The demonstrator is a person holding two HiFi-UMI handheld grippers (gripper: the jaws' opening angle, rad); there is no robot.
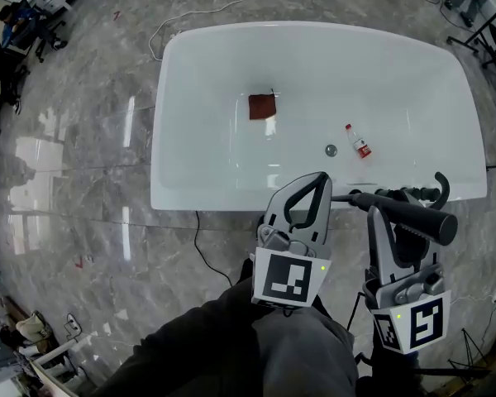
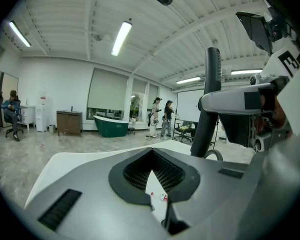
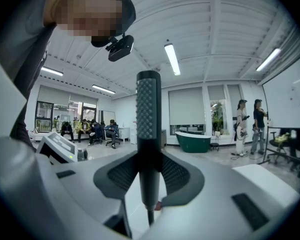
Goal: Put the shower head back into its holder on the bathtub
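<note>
Right claw (image 1: pixel 401 222) is clamped on the black shower head (image 1: pixel 413 215), and the right gripper view shows it plainly: the knobbly dark handle (image 3: pixel 148 109) stands upright between the two pads, pinched from both sides. From the head view the shower head lies crosswise over that claw, just off the near right corner of the white bathtub (image 1: pixel 169 98), close to some dark fittings (image 1: pixel 422 193) on the near rim; whether it touches them I cannot tell. Left claw (image 1: pixel 321 180) sits just beside it, to the left, tips drawn together and gripping nothing; its own view shows the jaws meeting at a point (image 2: pixel 151 151), with the shower head (image 2: pixel 210 99) rising off to the right. Inside the tub: a reddish-brown square cloth (image 1: pixel 262 106) towards the far side, a small bottle (image 1: pixel 360 141) with a red label lying to the right, and the drain (image 1: pixel 331 150) between them. Grey marbled floor (image 1: pixel 83 180) all around.
</note>
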